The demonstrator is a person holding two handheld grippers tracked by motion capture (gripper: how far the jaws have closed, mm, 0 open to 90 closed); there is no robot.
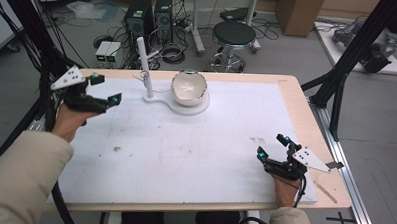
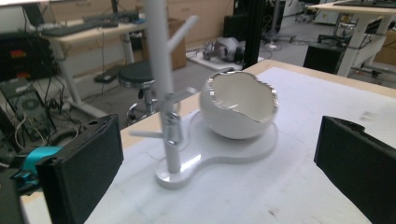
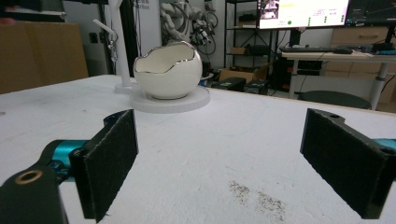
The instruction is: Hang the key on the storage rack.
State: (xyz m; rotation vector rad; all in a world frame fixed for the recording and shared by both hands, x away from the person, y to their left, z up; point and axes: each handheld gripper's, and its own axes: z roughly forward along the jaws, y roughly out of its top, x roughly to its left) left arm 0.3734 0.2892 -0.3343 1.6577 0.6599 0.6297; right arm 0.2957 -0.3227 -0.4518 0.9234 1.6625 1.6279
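The stand [image 1: 149,70], a white post with short side pegs, is rising from one end of a white base [image 1: 179,105] that is sitting near the middle of the far edge of the tabletop [image 1: 185,156]. The egg-shaped bowl [image 1: 189,87], white with a jagged silver rim, is resting on the wider end of that same base, just beside the post. In the left gripper view a small silvery piece [image 2: 172,127] is hanging against the post at the level of a low peg; whether it is a ring, a clasp or a chain is too blurred to tell.

The left gripper [image 1: 103,92] is hovering over the far-left corner of the tabletop, pointing toward the stand, near it but apart. Its 2 jaws are standing wide apart with nothing between them. The right gripper [image 1: 273,146] is resting near the near-right corner, well apart from the stand and bowl, its jaws likewise spread wide and gripping nothing.

Judging from this, the hanging of the silvery piece on the stand is looking done, since both grippers are free and the piece is sitting on the post unaided. The bowl's inside looks bare in both gripper views, and nothing else is lying loose on the white surface, so little, if anything, is appearing to be left beyond pulling the left gripper clear.
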